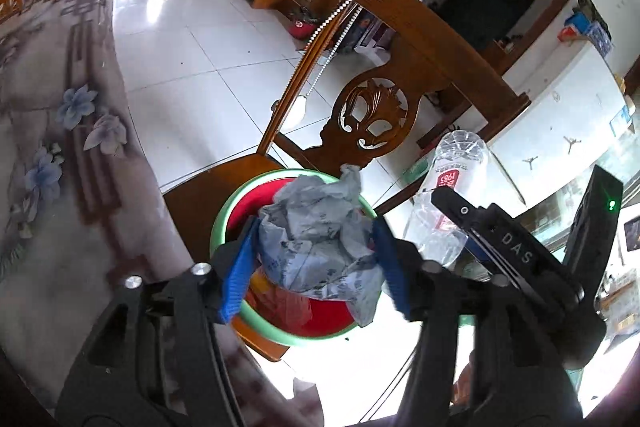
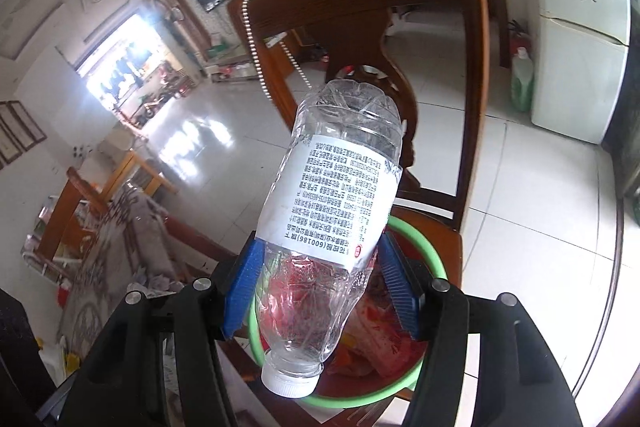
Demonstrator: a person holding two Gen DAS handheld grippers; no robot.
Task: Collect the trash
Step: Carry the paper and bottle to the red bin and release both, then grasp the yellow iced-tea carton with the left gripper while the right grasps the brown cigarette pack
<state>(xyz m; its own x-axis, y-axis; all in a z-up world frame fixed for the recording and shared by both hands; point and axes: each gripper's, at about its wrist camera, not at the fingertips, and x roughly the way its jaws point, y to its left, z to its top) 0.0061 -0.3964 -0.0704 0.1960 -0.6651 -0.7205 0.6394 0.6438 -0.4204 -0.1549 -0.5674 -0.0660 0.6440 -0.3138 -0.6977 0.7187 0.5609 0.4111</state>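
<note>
Left tongs (image 1: 316,259) straddle a crumpled grey bag (image 1: 320,243) above the green-rimmed basin (image 1: 218,227), pads seemingly touching, grip uncertain; right tongs (image 2: 320,287) clamp an inverted plastic bottle (image 2: 332,203).

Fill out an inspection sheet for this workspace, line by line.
Surface: wooden chair, seat bearing the bin.
Job's things: green-rimmed red bin holding wrappers; crumpled grey paper; empty clear bottle, cap toward the camera.
Clutter: nothing seen on the seat.
Grippers: left gripper around the paper over the bin; right gripper clamped on the bottle.
Cables: beaded cord over the chair back.
Surroundings: tiled floor, flowered tablecloth.
</note>
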